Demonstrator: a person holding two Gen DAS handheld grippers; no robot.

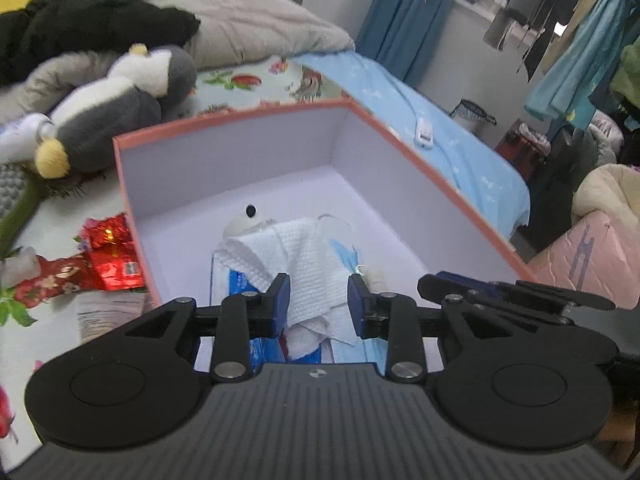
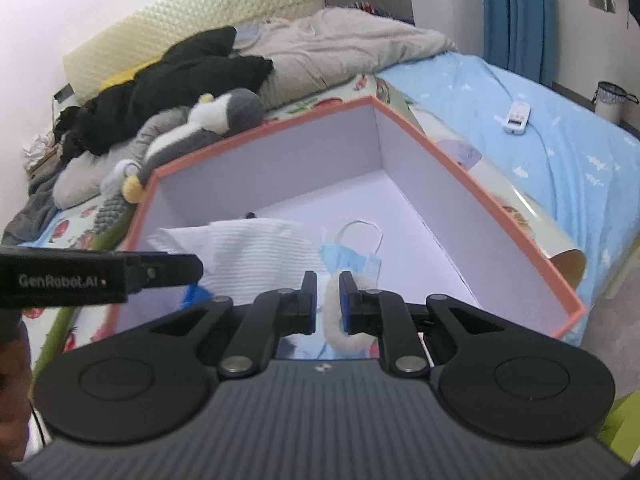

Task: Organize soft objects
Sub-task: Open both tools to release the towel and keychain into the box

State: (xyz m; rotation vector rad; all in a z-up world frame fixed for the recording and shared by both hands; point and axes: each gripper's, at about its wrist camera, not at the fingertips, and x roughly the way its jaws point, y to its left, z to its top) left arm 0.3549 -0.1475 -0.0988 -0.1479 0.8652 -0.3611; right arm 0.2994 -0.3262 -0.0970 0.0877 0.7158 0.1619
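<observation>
A coral-rimmed box [image 1: 420,168] with white inner walls stands on the bed. Inside lie a white textured cloth [image 1: 308,264], a blue face mask [image 2: 352,258], a blue packet and a white toy with a black eye [image 1: 244,220]. My left gripper [image 1: 319,304] is open just above the white cloth, jaws on either side of it. My right gripper [image 2: 328,300] is nearly closed on a cream fluffy object [image 2: 334,316] over the box's near edge. The left gripper also shows in the right wrist view [image 2: 160,270].
A grey-and-white plush penguin [image 1: 116,120] lies behind the box, with black clothing [image 1: 92,20] and a beige quilt [image 1: 256,20]. Red snack packets [image 1: 108,256] lie left of the box. A white remote [image 2: 518,116] lies on the blue sheet. Clothes hang at right.
</observation>
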